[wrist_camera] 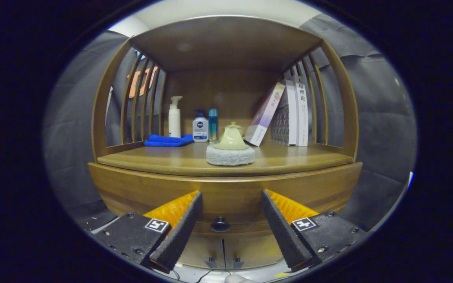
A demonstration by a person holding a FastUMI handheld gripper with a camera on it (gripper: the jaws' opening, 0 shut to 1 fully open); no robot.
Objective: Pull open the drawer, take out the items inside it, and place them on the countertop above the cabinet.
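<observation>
My hand-held gripper (231, 226) stands with its two fingers spread wide apart, holding nothing and touching nothing that I can see; between them, straight ahead and a little beyond the tips, sits the dark round knob (220, 225) of the drawer (226, 194). That is the relation everything turns on: the knob lies dead centre in the gap, on the drawer's front panel, whose long axis runs crosswise to my fingers, from one side of the cabinet to the other, so a pull would come straight back toward me. The drawer front looks flush with the cabinet, closed as far as I can judge, and whatever it holds is hidden from me. Below the knob I see the tops of two cabinet doors (223, 251) with small handles meeting at a seam. Above the drawer is the worktop (163, 160), and near its front edge, about at the middle, a pale teapot-like piece (231, 138) rests on a grey round pad (230, 155). Toward the back left corner lie a folded blue cloth (168, 140), a white pump bottle (174, 117), a small bottle with a blue cap (200, 126) and a slim blue one (213, 124); toward the back right, books (289, 112) lean together. A closed drawer with things on the worktop fits either a drawer yet to be opened or one emptied and pushed shut; I cannot tell which.
</observation>
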